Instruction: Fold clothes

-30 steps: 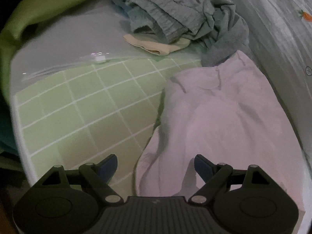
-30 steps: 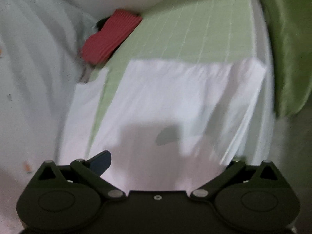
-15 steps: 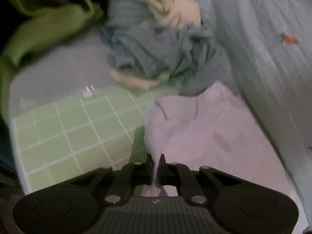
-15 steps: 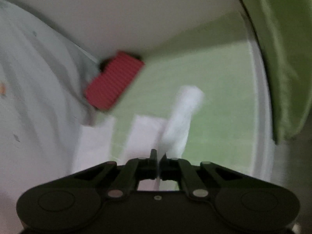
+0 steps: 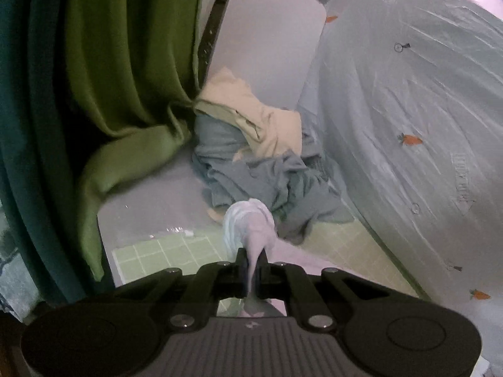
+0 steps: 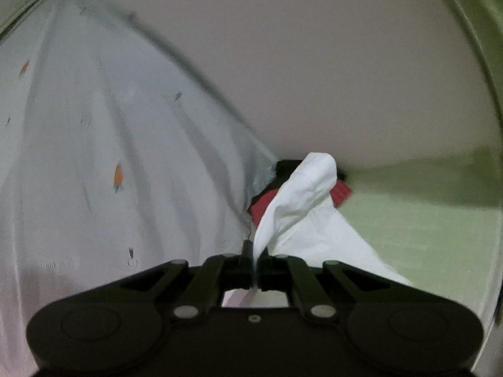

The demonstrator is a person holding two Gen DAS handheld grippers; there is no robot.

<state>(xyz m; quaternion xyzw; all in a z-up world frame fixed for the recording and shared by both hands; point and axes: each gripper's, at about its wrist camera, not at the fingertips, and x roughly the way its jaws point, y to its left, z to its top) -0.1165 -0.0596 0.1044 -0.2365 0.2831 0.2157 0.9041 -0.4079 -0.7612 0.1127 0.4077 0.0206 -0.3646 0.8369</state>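
On the green gridded mat [image 5: 147,256] beside the bed, both claws, left gripper [image 5: 252,262] and right gripper [image 6: 254,259], pinch the white garment [image 6: 301,207] mid-fold; a crumpled pile [image 5: 267,163] seemingly awaits folding.

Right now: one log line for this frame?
step: fold, lift | left gripper: shut on white garment | right gripper: shut on white garment | pile: unfolded, behind | mat: under garment
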